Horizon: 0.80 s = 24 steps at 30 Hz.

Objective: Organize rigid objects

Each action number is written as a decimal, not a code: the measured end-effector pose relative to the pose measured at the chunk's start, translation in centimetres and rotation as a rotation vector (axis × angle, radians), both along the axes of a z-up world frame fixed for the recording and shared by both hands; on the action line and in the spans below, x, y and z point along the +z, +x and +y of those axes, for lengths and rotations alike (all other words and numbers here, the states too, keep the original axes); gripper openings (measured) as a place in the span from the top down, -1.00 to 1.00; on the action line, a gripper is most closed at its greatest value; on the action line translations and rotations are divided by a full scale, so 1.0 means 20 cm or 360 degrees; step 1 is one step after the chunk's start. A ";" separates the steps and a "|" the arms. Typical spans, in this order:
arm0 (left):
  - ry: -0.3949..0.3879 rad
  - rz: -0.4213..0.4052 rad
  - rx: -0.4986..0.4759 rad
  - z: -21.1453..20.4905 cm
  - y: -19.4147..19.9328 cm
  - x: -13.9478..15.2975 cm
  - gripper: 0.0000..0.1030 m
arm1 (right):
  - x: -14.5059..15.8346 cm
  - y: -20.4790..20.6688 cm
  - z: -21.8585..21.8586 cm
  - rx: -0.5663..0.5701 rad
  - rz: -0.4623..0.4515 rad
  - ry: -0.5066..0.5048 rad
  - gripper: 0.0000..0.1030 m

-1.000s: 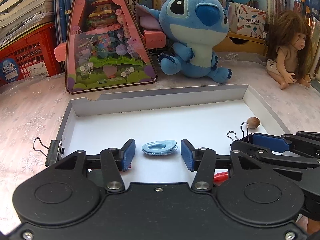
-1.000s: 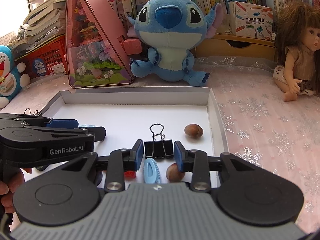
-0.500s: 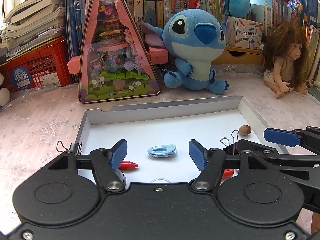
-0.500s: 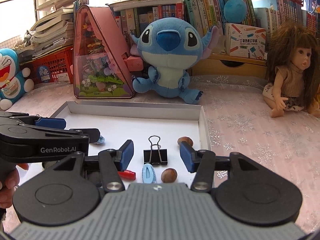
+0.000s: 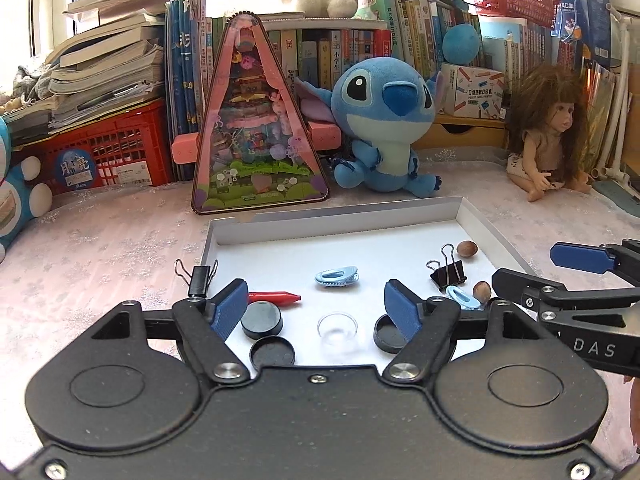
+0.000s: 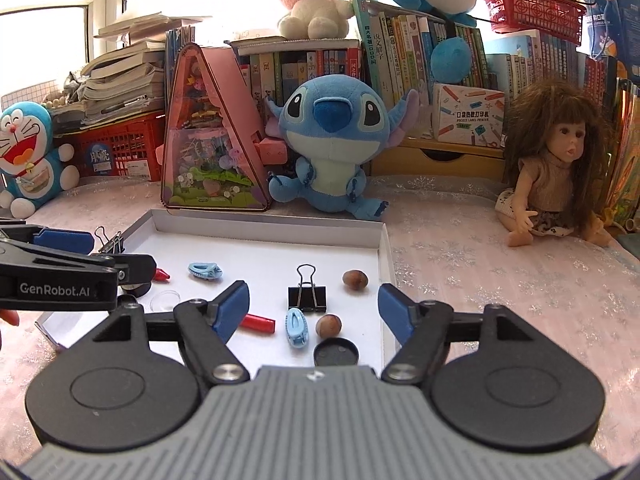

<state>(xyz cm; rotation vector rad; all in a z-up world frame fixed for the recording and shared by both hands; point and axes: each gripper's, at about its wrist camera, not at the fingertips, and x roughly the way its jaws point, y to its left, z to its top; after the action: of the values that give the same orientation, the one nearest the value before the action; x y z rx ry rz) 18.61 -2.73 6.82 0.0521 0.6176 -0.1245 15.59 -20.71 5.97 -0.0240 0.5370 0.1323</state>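
A shallow white tray [image 5: 340,216] [image 6: 264,226] holds small items: a blue hair clip [image 5: 336,277] [image 6: 205,271], a second blue clip [image 5: 462,297] [image 6: 297,327], a black binder clip [image 5: 447,269] [image 6: 307,294], two hazelnuts [image 5: 467,248] [image 6: 355,279], a red cap [image 5: 274,297] [image 6: 258,322], black round lids [image 5: 261,319] [image 6: 335,353] and a clear lid [image 5: 337,327]. Another binder clip [image 5: 198,278] grips the tray's left wall. My left gripper [image 5: 316,312] is open and empty above the tray's near part. My right gripper [image 6: 314,306] is open and empty above the tray's right part.
A pink triangular toy case [image 5: 258,128], a blue plush [image 5: 384,120] and a doll [image 5: 552,136] stand behind the tray. A red crate [image 5: 108,148] and book stacks sit at back left. Pink cloth covers the table.
Both grippers have risen and pulled back from the tray, and their jaws have opened wider. More of the tray's contents now show. The hair clip and binder clip stay on the tray.
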 end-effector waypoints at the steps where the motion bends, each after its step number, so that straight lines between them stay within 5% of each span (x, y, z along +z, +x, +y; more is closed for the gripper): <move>1: -0.0005 -0.0006 0.0000 0.01 -0.02 0.00 -0.44 | 0.01 -0.02 0.00 -0.0008 -0.0007 0.0018 -0.60; 11: -0.0061 -0.0015 0.0004 0.08 -0.21 -0.03 -0.46 | 0.04 -0.19 -0.02 0.0004 -0.0070 0.0091 -0.64; 24: -0.0055 -0.0002 -0.0013 0.11 -0.39 -0.15 -0.47 | -0.05 -0.36 0.03 0.0059 -0.0069 0.0000 -0.69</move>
<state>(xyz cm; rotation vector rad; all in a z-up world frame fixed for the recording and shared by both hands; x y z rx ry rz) 10.85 -0.51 3.84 0.0213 0.6139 -0.1431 8.29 -20.16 5.01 -0.0365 0.4934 0.1676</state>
